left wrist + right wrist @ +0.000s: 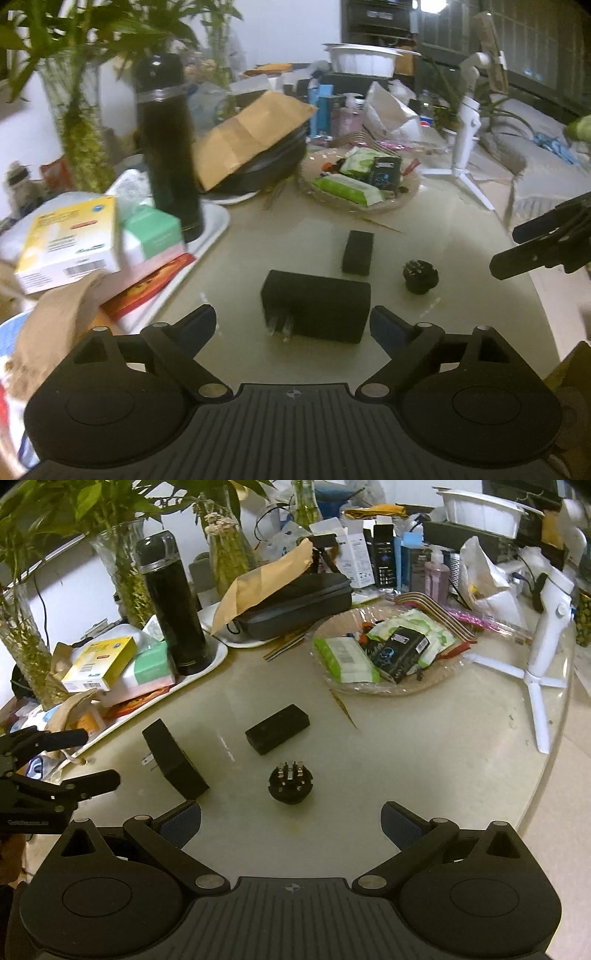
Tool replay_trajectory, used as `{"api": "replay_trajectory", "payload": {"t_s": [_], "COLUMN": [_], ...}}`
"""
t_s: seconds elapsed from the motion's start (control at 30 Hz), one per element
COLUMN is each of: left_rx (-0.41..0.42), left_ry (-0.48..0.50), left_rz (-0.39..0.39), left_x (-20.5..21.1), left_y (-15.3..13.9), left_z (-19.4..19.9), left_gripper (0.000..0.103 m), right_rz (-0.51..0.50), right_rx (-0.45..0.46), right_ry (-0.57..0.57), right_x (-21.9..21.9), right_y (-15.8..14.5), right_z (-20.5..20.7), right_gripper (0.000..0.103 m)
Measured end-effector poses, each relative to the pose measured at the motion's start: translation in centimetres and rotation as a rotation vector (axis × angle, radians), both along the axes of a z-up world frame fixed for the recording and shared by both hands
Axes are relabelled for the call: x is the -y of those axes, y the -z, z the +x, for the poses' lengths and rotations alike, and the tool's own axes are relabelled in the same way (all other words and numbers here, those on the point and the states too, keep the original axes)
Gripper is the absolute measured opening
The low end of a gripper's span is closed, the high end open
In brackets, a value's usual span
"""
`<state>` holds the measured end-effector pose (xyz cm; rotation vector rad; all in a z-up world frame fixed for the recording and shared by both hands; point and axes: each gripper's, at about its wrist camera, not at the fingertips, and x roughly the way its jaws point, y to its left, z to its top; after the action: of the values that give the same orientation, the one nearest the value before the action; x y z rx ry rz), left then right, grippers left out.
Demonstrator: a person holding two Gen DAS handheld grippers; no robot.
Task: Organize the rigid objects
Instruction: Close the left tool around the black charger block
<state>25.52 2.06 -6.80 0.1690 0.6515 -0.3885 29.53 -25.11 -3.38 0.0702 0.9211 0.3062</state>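
Note:
Three black objects lie on the pale tabletop [406, 746]. One is a charger block [317, 310] with metal prongs, one a small rectangular block [357, 253], one a round plug [421, 277]. My left gripper [293, 326] is open, and the charger block lies just ahead of its fingertips without touching the pads. In the right wrist view the round plug [291, 782] sits just beyond my open right gripper [291, 827], which has nothing between its fingers. The charger block [175, 762] and rectangular block [277, 729] lie to its left and behind. Each gripper shows in the other view: left gripper [85, 758], right gripper [504, 248].
A white tray [218, 657] on the left holds a black flask [173, 609] and stacked boxes [99, 662]. Behind are glass vases with plants [125, 568], a dark case under a brown envelope [295, 594], a basket of packets [384, 653] and a white tripod stand [543, 657]. The table edge curves along the right.

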Motion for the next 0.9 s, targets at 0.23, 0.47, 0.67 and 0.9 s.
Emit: {"api": "replay_trajectory", "payload": {"t_s": [0.23, 0.47, 0.67, 0.9], "left_rx": [-0.031, -0.057, -0.054, -0.065], "left_ry": [0.071, 0.101, 0.112, 0.128], "left_rz": [-0.002, 0.031, 0.037, 0.018], "left_x": [1.6, 2.7, 2.7, 2.6], "left_y": [1.3, 2.6, 3.1, 2.8], "left_z": [2.6, 4.4, 4.9, 4.8], "left_gripper": [0.094, 0.095, 0.094, 0.089], "right_rz": [0.003, -0.015, -0.018, -0.018], "right_rx": [0.003, 0.006, 0.01, 0.007], "right_ry": [0.041, 0.046, 0.051, 0.06], "right_x": [0.8, 1.0, 1.0, 1.1], "right_y": [0.0, 0.1, 0.2, 0.3], "right_z": [0.0, 0.2, 0.5, 0.8], "right_gripper": [0.103, 0.103, 0.103, 0.103]}}
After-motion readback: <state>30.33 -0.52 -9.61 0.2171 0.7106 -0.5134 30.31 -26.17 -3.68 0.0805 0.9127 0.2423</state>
